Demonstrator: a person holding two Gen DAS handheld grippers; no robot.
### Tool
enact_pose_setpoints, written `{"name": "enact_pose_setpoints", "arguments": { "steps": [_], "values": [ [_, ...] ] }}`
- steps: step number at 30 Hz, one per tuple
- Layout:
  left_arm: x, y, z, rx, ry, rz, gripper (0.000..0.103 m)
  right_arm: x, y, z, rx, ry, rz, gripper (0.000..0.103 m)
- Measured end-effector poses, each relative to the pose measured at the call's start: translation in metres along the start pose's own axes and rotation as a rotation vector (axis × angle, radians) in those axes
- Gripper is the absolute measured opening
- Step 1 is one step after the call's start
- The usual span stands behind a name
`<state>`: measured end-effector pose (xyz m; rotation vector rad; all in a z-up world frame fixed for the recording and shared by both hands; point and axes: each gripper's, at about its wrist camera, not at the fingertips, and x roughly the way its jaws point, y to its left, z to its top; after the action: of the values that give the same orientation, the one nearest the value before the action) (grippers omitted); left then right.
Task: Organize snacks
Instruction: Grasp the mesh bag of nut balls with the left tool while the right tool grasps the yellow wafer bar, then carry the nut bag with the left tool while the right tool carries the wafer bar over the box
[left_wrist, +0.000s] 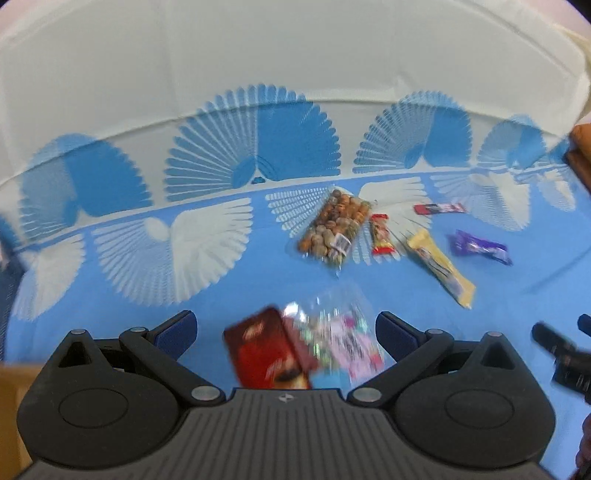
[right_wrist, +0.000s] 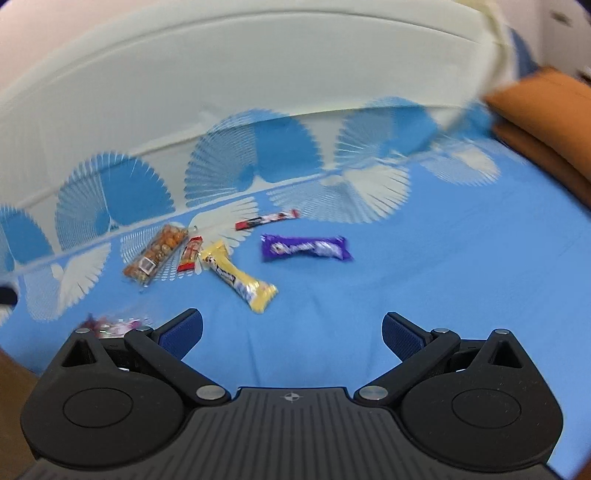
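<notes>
The cloth (right_wrist: 443, 277) is bright blue with white and blue fan motifs along a cream band. On it lie a purple bar (right_wrist: 306, 248), a yellow bar (right_wrist: 239, 277), a small red-and-yellow packet (right_wrist: 190, 254), a red-white-black stick (right_wrist: 266, 219) and a clear bag of orange-brown nuts (right_wrist: 157, 252). A dark-red packet (left_wrist: 266, 354) adjoins a pink-patterned clear bag (left_wrist: 347, 336). The fingers (right_wrist: 183, 332) have navy pads.

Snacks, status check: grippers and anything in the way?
Left gripper open over red packet and clear candy bag. Right gripper open, empty. Purple bar ahead, path unobstructed.
</notes>
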<state>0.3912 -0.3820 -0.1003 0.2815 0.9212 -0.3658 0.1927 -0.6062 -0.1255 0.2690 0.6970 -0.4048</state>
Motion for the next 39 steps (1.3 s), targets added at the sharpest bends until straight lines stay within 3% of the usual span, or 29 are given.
{"name": "enact_pose_setpoints", "arguments": {
  "steps": [4, 7, 13, 16, 17, 18, 20, 21, 22, 26, 30, 35, 39],
  "values": [
    [0.074, -0.013, 0.034, 0.053, 0.068, -0.010, 0.103, 0.068, 0.013, 0.013, -0.065, 0.054, 0.097, 0.103],
    [0.117, -0.024, 0.051, 0.081, 0.059, 0.020, 0.103, 0.113, 0.023, 0.016, -0.093, 0.096, 0.133, 0.103],
    [0.191, -0.047, 0.073, 0.180, 0.132, -0.016, 0.103, 0.176, 0.034, 0.012, -0.123, 0.122, 0.101, 0.103],
    [0.219, -0.060, 0.079, 0.263, 0.169, -0.016, 0.103, 0.190, 0.043, 0.009, -0.183, 0.072, 0.072, 0.103],
    [0.218, -0.060, 0.082, 0.260, 0.120, -0.031, 0.101, 0.193, 0.046, 0.010, -0.196, 0.060, 0.075, 0.103],
    [0.215, -0.060, 0.082, 0.259, 0.096, -0.041, 0.070, 0.194, 0.049, 0.009, -0.207, 0.047, 0.080, 0.103],
    [0.207, -0.055, 0.079, 0.239, 0.079, -0.081, 0.060, 0.190, 0.051, 0.007, -0.246, 0.011, 0.120, 0.075],
    [0.204, -0.052, 0.077, 0.232, 0.090, -0.091, 0.058, 0.184, 0.054, 0.005, -0.269, -0.018, 0.145, 0.032],
    [0.199, -0.049, 0.073, 0.236, 0.103, -0.096, 0.057, 0.180, 0.057, 0.002, -0.286, -0.018, 0.131, 0.017],
    [0.153, -0.029, 0.062, 0.180, 0.074, -0.146, 0.055, 0.156, 0.060, -0.003, -0.268, -0.021, 0.104, 0.015],
    [0.073, -0.003, 0.052, 0.131, -0.023, -0.203, 0.055, 0.101, 0.056, -0.001, -0.222, -0.070, 0.091, 0.015],
    [-0.042, 0.027, 0.028, 0.092, -0.156, -0.272, 0.055, -0.004, 0.052, -0.003, -0.130, -0.154, 0.114, 0.015],
    [-0.128, 0.050, -0.001, 0.034, -0.197, -0.346, 0.055, -0.094, 0.063, -0.015, -0.084, -0.207, 0.174, 0.015]
  ]
}}
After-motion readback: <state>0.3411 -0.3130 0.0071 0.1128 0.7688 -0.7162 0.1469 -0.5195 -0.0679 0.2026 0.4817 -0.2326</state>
